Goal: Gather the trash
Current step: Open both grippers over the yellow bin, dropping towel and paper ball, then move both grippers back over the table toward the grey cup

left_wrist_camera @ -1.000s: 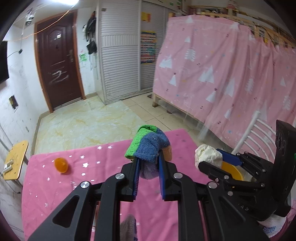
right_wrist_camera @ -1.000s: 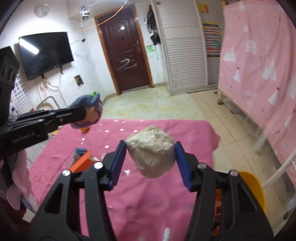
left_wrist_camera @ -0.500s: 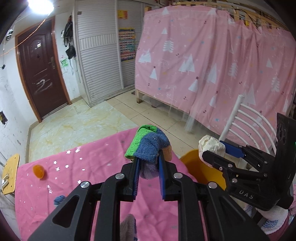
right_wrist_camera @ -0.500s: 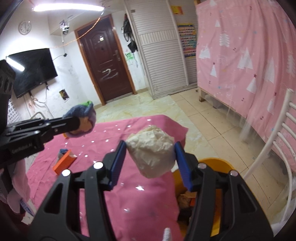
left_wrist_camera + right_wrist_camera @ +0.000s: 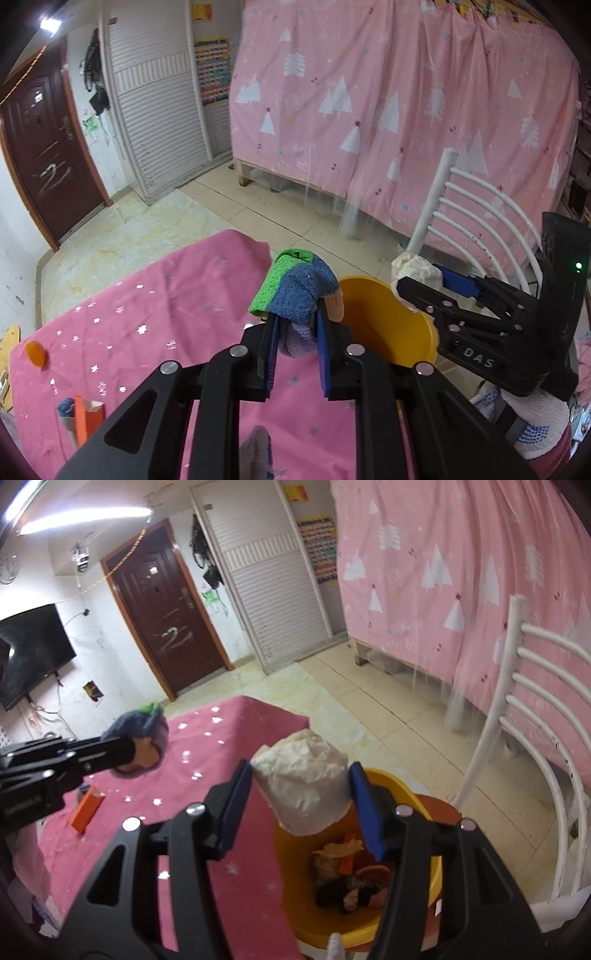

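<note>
left wrist view: left tool (image 5: 295, 334) clenched on a balled sock (image 5: 295, 291), green and blue with a peach patch, held up over the right edge of the table (image 5: 155, 314) with its pink star-print cloth. yellow bin (image 5: 388, 325) sits just past the table edge, right behind the sock from this angle. right tool (image 5: 417, 284) comes in from the right, gripping a crumpled white paper wad (image 5: 415, 267) above the bin's far rim. on the table at far left an orange round piece (image 5: 35, 354), and near the bottom left an orange box (image 5: 86, 421) beside a small blue scrap (image 5: 66, 404). white chair (image 5: 476, 218) stands behind the bin, pink curtain (image 5: 406, 92) beyond it. right wrist view: right tool (image 5: 301, 775) clamped on the paper wad (image 5: 303, 786), blue pads pressing both sides, wad hanging over the near-left part of the bin (image 5: 402, 782). bin interior holds mixed scraps (image 5: 351, 878), orange and dark bits, too jumbled to name. left tool (image 5: 133, 751) enters from the left with the sock (image 5: 138, 734) in its tip, above the table (image 5: 229, 746), left of the bin. orange box (image 5: 86, 808) lies on the cloth below it. chair (image 5: 535, 709) at right, dark door (image 5: 162, 613) and tv (image 5: 31, 650) on the back wall.
</note>
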A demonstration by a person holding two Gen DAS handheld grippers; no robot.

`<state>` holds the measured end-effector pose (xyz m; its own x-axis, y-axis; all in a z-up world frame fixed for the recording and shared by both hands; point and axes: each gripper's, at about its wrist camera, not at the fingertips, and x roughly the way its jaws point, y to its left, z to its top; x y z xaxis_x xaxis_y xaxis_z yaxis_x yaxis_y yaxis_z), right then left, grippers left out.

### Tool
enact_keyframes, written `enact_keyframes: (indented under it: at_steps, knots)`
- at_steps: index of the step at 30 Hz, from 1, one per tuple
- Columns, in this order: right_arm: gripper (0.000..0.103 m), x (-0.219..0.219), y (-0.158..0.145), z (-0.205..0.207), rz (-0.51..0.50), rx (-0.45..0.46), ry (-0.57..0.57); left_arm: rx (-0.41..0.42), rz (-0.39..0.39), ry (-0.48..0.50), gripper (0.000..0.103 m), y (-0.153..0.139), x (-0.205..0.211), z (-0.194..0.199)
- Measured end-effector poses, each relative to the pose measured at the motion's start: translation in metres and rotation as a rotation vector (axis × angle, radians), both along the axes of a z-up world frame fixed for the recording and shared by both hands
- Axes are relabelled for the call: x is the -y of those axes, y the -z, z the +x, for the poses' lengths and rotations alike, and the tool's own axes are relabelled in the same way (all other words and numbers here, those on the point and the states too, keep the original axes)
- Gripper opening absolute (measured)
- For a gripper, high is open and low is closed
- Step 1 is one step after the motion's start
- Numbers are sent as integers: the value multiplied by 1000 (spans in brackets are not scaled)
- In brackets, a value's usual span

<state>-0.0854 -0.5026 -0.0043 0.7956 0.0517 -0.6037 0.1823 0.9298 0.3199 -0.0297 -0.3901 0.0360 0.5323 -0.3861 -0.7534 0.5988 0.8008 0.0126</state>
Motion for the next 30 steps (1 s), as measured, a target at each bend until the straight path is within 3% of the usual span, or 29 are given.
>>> enact_keyframes:
  at_steps: [7, 15, 30]
  knots:
    - [59, 19, 12, -3, 39, -4, 39, -60, -2, 42, 10, 13, 34, 3]
    - [59, 30, 16, -8, 67, -2, 62, -115, -40, 71, 29, 17, 49, 6]
    - [59, -28, -8, 7, 37, 14, -54, -76, -74, -19, 31, -6, -14, 14]
